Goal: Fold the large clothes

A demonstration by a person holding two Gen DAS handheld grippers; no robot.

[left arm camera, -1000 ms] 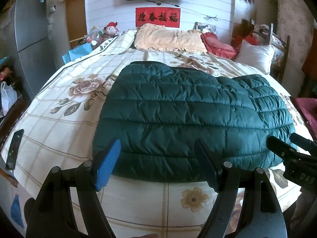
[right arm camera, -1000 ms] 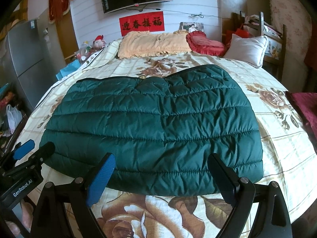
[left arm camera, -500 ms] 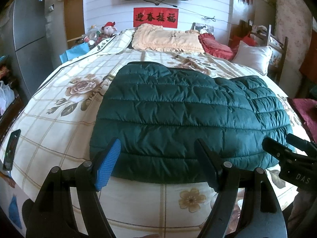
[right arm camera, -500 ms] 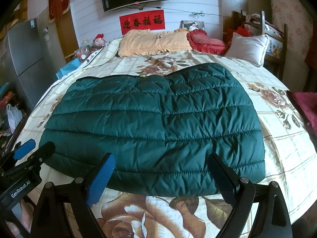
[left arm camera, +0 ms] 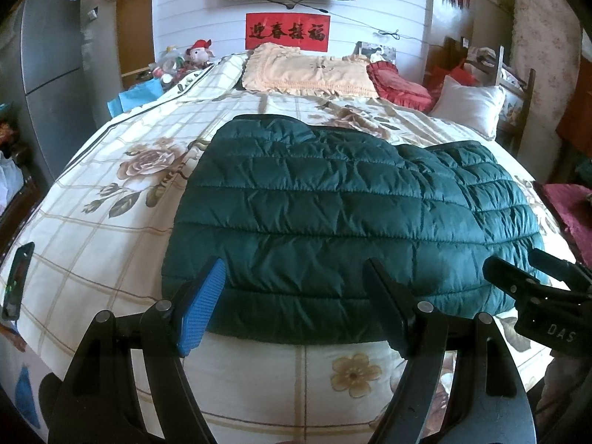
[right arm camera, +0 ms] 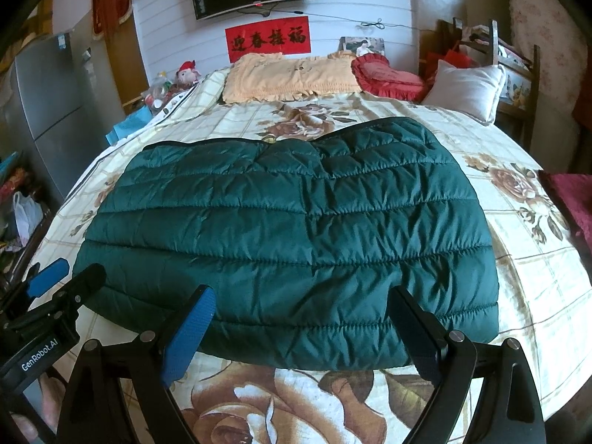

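Scene: A dark green quilted jacket is lying flat on a bed covered by a cream floral sheet, with pillows at twelve o'clock by the headboard.

Jacket: It is sitting in the middle of the bed, its near hem at six o'clock facing both cameras. In the left view its right half is looking bunched and doubled over toward two o'clock.

Left gripper: Its fingers are spread wide and grasping nothing, hanging just short of the near hem.

Right gripper: Its fingers are likewise released and holding nothing, framing the hem from five to seven o'clock.

What is changing: Compared with a second ago, both views are sliding slightly lower and nearer the hem; the jacket itself is not moving, and neither pair of fingers is narrowing.

Meaning for the task: The hands seem to be settling into position for a pinch on the bottom edge, so a fold is probably about to begin rather than under way.

Beside the bed: A dark phone is lying on the sheet at nine o'clock, well apart from the jacket.
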